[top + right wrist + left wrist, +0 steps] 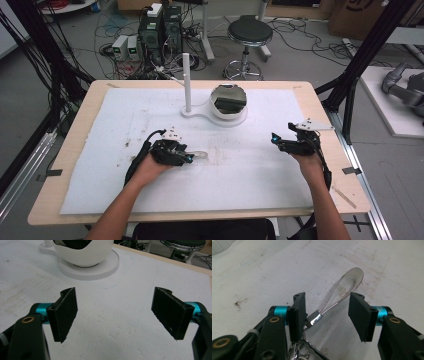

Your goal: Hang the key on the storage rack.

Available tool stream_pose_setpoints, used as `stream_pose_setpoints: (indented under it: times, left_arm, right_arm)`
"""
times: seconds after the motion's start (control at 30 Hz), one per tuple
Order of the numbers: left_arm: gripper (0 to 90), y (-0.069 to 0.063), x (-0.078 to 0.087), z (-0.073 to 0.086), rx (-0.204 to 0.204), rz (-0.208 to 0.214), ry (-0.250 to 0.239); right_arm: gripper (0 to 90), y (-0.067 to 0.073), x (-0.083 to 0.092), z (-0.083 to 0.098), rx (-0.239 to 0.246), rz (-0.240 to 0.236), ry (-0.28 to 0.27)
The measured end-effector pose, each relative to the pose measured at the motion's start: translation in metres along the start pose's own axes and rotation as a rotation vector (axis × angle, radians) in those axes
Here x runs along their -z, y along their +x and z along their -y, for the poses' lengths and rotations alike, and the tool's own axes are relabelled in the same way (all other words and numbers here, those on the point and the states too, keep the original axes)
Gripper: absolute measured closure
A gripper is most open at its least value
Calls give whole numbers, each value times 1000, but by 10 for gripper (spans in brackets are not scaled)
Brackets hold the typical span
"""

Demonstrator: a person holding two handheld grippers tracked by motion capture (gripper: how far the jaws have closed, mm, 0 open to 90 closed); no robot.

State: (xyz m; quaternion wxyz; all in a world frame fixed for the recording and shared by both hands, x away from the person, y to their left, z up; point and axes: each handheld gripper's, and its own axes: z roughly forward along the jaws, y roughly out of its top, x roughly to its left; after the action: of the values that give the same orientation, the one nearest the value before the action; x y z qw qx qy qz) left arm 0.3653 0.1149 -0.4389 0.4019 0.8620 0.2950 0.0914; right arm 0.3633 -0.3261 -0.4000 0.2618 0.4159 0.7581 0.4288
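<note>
Now we line up on the spoon

Our left gripper (327, 315) has its fingers spread astride the spoon (344, 287), its handle running lengthwise between them; right gripper (120, 315) gapes empty.

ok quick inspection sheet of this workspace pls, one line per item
surface: white sheet over a wooden table, brown stains
job's things: metal loop-shaped tool lying flat between the left gripper fingers, one end against one finger
clutter: white bowl on a white stand with a post, dark item inside
grippers: left half open, nothing clamped; right gripper open, empty
cables: tangle on floor
surroundings: stool, computer towers
</note>
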Motion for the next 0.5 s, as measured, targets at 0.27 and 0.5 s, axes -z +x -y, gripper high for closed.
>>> stream_pose_setpoints:
  times: [0.27,0.5]
  left_arm:
    - [530,1,1,-2,-16,-8,-10]
    - [561,-2,-4,0,-67,-18,40]
  right_arm:
    - [214,0,0,0,0,0,0]
    - [214,0,0,0,1,-2,1]
